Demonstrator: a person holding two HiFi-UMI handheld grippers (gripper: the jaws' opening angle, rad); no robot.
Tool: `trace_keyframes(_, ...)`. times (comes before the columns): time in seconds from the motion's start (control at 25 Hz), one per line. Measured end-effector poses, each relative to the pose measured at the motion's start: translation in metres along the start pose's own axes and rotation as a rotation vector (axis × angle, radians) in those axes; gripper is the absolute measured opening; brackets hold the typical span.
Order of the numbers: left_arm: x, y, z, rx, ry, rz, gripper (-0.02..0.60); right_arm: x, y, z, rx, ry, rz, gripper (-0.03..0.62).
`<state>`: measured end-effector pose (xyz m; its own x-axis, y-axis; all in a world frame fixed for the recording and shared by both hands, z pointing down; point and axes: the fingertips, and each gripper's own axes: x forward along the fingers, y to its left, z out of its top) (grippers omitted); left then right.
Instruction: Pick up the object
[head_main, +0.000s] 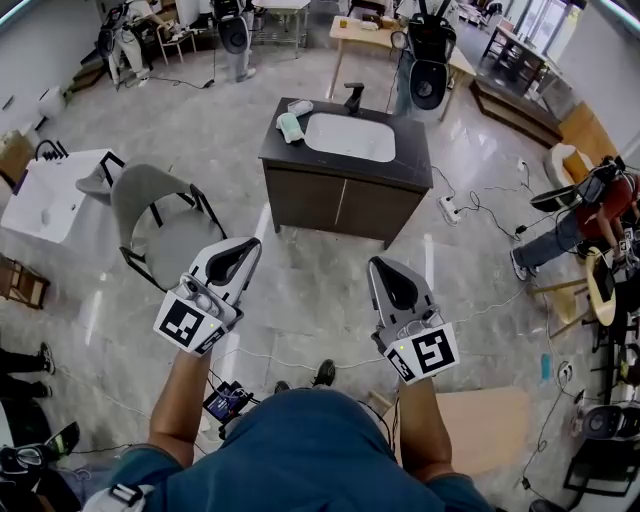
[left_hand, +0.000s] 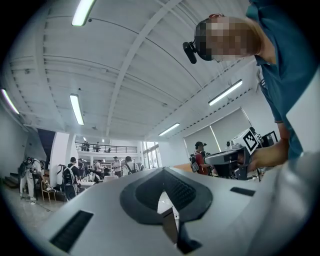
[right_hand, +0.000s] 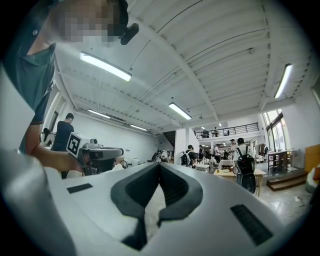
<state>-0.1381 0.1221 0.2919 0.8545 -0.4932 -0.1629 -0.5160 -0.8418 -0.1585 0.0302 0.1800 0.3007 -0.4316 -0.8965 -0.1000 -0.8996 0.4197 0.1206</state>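
The left gripper (head_main: 248, 246) has its fingers pressed together on nothing. Well ahead and slightly right of it, a pale green folded cloth (head_main: 290, 127) lies on the left end of the dark vanity surface (head_main: 410, 166), beside the white basin (head_main: 350, 137), its long axis roughly front to back. The right gripper (head_main: 378, 264), fingers also closed and empty, sits farther off; of the 2, the left seems nearer.

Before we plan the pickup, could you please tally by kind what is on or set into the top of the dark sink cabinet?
White basin: 1
Black faucet: 1
Pale green item: 1
Small white item: 1
Total: 4
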Motion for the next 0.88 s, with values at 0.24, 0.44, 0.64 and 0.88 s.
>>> trace_keyframes(0.24,0.036,0.002,-0.006,0.018,0.013,0.026,0.005,0.012,-0.039,-0.007,0.014,-0.012,0.036,0.014)
trace_keyframes(0.44,0.061,0.003,-0.010,0.035,0.015,0.056,0.005,0.021,-0.068,-0.015,0.021,-0.024,0.067,0.014)
trace_keyframes(0.64,0.073,0.005,-0.014,0.035,0.035,0.074,0.005,0.030,-0.085,-0.018,0.035,-0.027,0.086,0.014)
trace_keyframes(0.88,0.079,0.025,-0.023,0.025,0.042,0.086,0.005,0.050,-0.093,-0.028,0.050,-0.013,0.090,0.014)
